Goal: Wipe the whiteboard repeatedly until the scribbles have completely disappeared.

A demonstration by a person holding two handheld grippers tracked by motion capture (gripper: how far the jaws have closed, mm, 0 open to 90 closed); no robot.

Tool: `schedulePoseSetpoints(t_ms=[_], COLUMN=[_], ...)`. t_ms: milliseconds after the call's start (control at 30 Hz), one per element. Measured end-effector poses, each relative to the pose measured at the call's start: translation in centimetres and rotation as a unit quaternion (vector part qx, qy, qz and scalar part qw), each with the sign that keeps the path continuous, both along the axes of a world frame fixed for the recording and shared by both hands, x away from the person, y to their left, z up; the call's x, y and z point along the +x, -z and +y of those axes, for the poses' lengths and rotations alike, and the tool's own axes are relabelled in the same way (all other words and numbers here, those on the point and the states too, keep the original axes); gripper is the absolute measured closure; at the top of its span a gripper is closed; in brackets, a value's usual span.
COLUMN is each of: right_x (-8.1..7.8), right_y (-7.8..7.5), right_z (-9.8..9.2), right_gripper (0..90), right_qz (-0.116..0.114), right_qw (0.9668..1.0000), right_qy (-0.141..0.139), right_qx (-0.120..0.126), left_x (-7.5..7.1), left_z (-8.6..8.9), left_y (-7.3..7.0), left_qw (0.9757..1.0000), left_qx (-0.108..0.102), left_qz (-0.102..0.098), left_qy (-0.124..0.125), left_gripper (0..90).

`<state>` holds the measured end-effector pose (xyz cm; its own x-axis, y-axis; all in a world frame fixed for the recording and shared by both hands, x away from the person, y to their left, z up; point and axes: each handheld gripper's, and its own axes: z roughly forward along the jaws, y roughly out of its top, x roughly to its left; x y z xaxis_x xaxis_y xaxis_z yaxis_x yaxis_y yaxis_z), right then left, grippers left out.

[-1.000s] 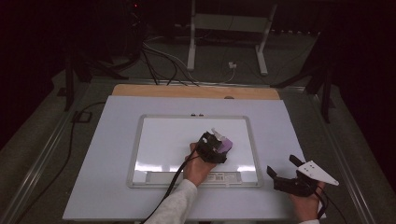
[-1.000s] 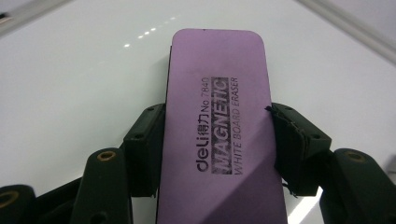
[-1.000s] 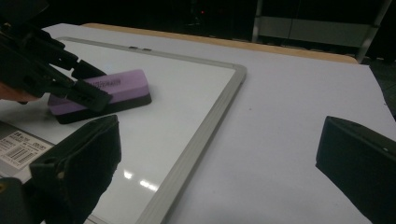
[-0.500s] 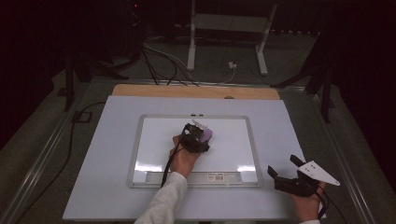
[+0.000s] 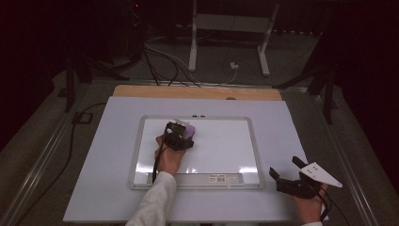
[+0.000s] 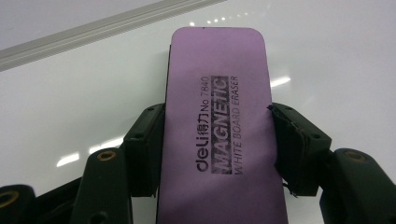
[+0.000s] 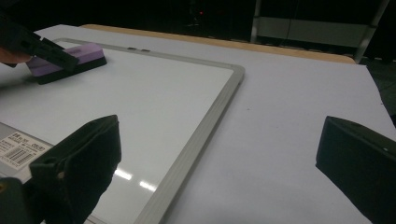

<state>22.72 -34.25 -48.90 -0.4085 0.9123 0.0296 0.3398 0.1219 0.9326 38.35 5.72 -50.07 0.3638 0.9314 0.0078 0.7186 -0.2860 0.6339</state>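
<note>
On the whiteboard [image 5: 226, 141], left gripper [image 5: 181, 136] clamped the purple magnetic eraser [image 6: 217, 135] flat for wiping; right gripper [image 5: 289, 176] sat wide, empty, beside the frame.

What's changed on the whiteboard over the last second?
The left gripper slid the purple eraser leftward across the whiteboard, from the right of centre to the upper left area, keeping it clamped. The right gripper stayed open, resting off the board's lower right corner.

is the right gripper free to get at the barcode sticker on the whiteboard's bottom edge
Probably yes. The right gripper rests open just off the whiteboard, near the barcode sticker, with bare surface between. The left gripper holds the eraser farther up the board.
</note>
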Motion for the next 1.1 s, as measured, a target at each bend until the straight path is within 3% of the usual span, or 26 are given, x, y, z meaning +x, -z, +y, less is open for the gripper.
schedulePoseSetpoints(t_ms=[433, 1100], right_x=[0.0, 0.0], right_y=[0.0, 0.0], right_z=[0.1, 0.1], right_gripper=[0.3, 0.3], right_qz=[0.000, 0.000], right_qw=[1.0000, 1.0000], right_qy=[0.000, 0.000], right_qx=[0.000, 0.000], left_x=[-0.3, 0.0], left_z=[4.1, 6.9], left_y=[0.1, 0.8], left_qw=[0.9985, 0.9954], left_qx=[-0.006, 0.001], left_qz=[-0.001, 0.003], left_qy=[-0.054, -0.095], left_gripper=[41.7, 37.7])
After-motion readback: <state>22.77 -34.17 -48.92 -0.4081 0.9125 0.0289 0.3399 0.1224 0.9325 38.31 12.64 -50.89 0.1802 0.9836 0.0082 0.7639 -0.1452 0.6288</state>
